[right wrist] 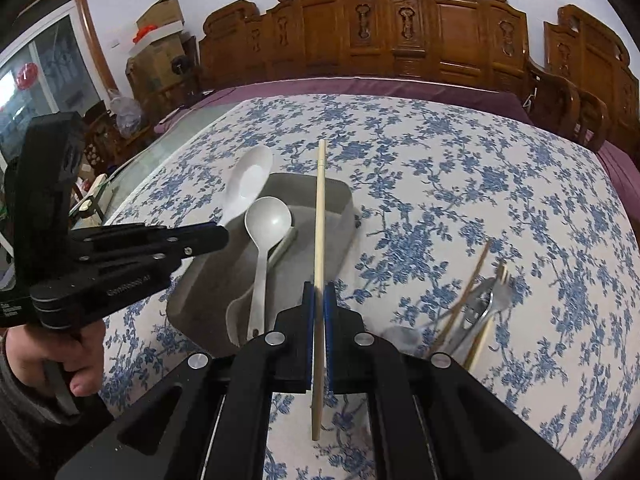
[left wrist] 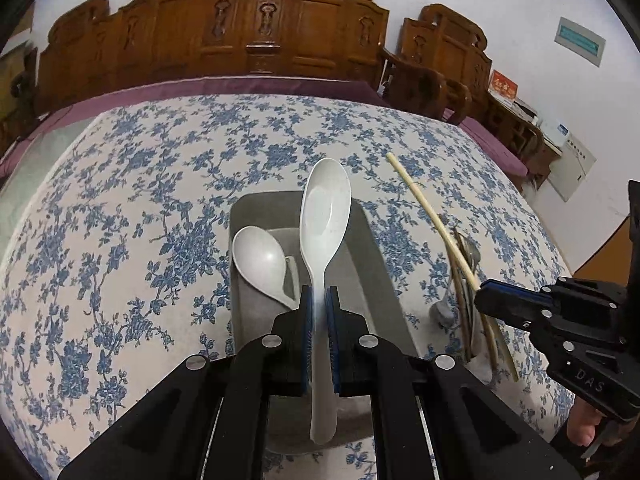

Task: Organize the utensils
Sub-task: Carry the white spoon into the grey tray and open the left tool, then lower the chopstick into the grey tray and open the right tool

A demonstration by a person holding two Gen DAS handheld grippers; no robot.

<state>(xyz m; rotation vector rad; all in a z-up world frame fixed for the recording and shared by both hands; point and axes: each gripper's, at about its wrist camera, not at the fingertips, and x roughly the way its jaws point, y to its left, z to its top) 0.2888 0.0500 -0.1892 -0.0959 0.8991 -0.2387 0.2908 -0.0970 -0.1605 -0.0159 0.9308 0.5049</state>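
Big white spoon (left wrist: 325, 216): clamped by its handle between the blue pads of the left gripper (left wrist: 320, 306), bowl pointing forward, hanging over the grey tray (left wrist: 372, 264).
Chopstick (right wrist: 320, 240): one pale stick pinched in the right gripper (right wrist: 319, 304), running straight ahead between the closed fingers, its far tip out above the tray's far edge.
Spoons, counted: two white ones — the large one in the air, and a smaller round-bowled spoon (left wrist: 260, 258) lying inside the tray at its left side.
Tray: one, rectangular, grey, rounded corners; a slim pale piece lies in it beside the small spoon, too hidden to name.
Utensil pile (right wrist: 476, 308): right of the tray, apart from it — a metal fork, at least one metal spoon and several more chopsticks, crossed and tangled; exact number cannot be told.
Left gripper: closed tight on the spoon handle, directly above the tray's near half.
Right gripper: closed on the chopstick, low over the cloth at the tray's right edge, with the pile just to its right.
Surface: a table under a white cloth (left wrist: 120, 208) with blue flower print, purple fabric along the far side.
Room: carved dark wooden chair backs (left wrist: 256, 28) behind the table, white wall, stacked cardboard boxes (right wrist: 160, 32) in the left corner.
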